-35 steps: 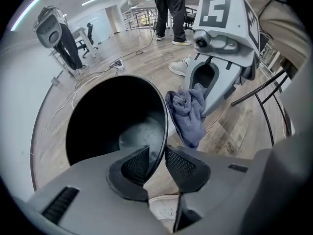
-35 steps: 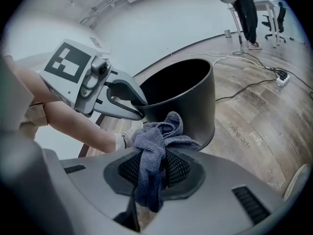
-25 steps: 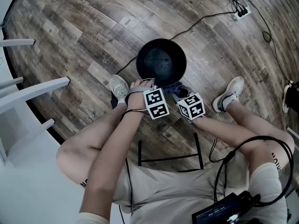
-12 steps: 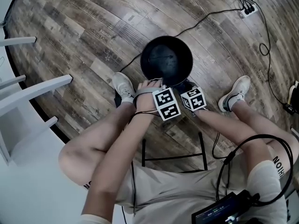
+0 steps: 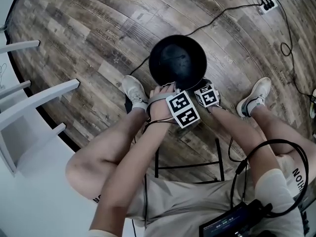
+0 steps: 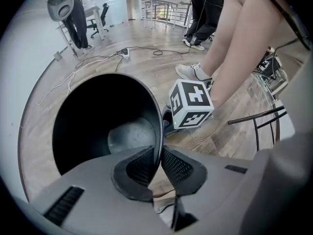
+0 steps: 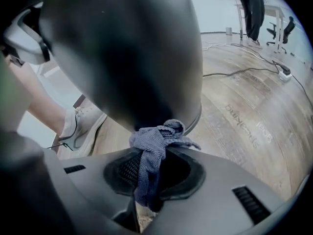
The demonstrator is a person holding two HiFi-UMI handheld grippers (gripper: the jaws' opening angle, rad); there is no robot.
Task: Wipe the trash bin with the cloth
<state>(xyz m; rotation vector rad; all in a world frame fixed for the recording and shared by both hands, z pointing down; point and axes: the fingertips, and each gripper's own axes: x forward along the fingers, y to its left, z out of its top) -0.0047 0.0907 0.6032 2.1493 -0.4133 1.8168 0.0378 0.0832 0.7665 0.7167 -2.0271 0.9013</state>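
Observation:
A round black trash bin (image 5: 177,60) stands on the wood floor between the person's feet. My left gripper (image 6: 159,163) points straight down over the near rim. Its jaws have just been closing, and they now pinch the bin's thin wall (image 6: 157,131) between the pads. My right gripper (image 7: 152,168) is shut on a bunched blue-grey cloth (image 7: 155,141). It holds the cloth against the outside of the bin (image 7: 127,53), low near its base. In the head view only the marker cubes of the left gripper (image 5: 183,110) and the right gripper (image 5: 207,95) show. The jaws are hidden there.
White chair legs (image 5: 34,102) stand at the left. A black cable (image 5: 222,19) runs across the floor to a power strip (image 5: 266,6). The person's shoes (image 5: 134,90) (image 5: 256,95) flank the bin. A black metal frame (image 5: 187,167) lies under the person.
The right gripper's cube has sunk lower and closer against the bin's side. The left hand stays at the bin's rim.

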